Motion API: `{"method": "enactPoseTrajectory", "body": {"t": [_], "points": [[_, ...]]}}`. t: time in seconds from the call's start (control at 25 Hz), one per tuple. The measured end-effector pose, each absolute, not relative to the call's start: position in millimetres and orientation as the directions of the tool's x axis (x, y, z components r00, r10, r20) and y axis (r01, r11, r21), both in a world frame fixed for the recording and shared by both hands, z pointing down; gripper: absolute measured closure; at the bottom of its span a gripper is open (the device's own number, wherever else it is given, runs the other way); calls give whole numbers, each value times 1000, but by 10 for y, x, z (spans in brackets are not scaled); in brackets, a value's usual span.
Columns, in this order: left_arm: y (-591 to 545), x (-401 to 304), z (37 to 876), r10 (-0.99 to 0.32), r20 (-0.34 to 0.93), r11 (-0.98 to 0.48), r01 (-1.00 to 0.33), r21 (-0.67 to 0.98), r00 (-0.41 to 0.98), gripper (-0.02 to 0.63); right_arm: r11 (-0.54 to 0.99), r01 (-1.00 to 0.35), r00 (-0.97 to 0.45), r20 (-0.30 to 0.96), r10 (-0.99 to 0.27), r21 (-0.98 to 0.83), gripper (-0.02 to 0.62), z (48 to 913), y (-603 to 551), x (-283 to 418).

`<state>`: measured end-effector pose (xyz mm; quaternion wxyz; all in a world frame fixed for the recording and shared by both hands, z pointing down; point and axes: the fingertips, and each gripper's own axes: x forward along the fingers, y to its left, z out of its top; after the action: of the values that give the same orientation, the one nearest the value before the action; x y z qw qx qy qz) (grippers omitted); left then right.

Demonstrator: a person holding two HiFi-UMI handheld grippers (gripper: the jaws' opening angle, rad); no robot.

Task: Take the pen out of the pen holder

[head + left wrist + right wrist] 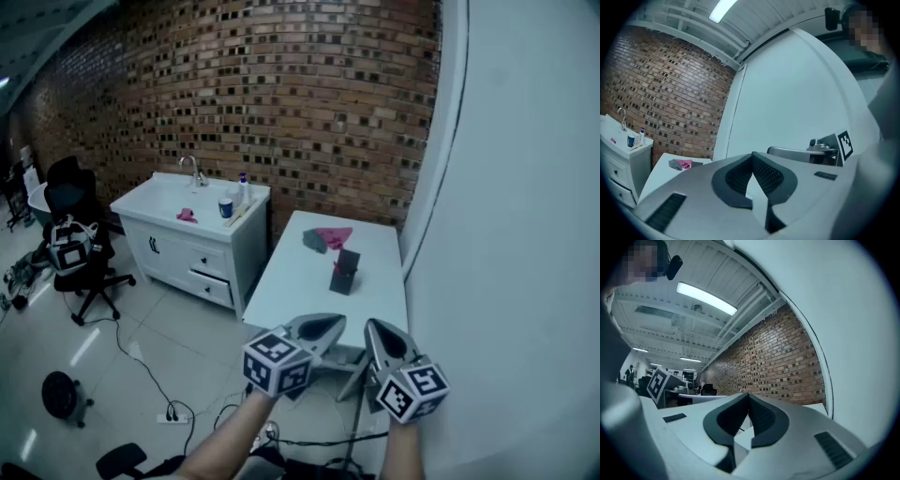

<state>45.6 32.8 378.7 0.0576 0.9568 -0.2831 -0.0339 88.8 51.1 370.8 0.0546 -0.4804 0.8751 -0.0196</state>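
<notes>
1. Nearest, low in the head view, the left gripper (321, 325) and the right gripper (380, 330) are held side by side, close together, both pointing level over the near end of a white table (300, 281).
2. In its own view the left gripper (752, 157) has its jaws closed, tips meeting, with nothing between them.
3. The right gripper (747, 397) is the same: jaws pressed together and empty.
4. Further along the table stands the dark pen holder (345, 272), upright, near the middle and well apart from both grippers. A pen in it is too small to make out.
5. Beyond the holder, at the far end of the table, a grey cloth (314, 241) lies just beside a pink cloth (334, 235).
6. A plain white wall (516, 234) runs along the table's right side.
7. Left of the table stands a white sink cabinet (202, 248) with a tap (194, 171), a blue cup (225, 207) and a small bottle (243, 187).
8. Behind everything is a brick wall (281, 94), and far left a black office chair (80, 239).
</notes>
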Motion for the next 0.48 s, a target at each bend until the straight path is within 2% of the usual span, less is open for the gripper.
{"method": "enactPoseTrajectory", "body": {"t": [0.48], "points": [[88,481,3852,-547,-17,-831,-540,129,837,598,533,-841,-527,-78,-846,-96,594,3753,266,938]]}}
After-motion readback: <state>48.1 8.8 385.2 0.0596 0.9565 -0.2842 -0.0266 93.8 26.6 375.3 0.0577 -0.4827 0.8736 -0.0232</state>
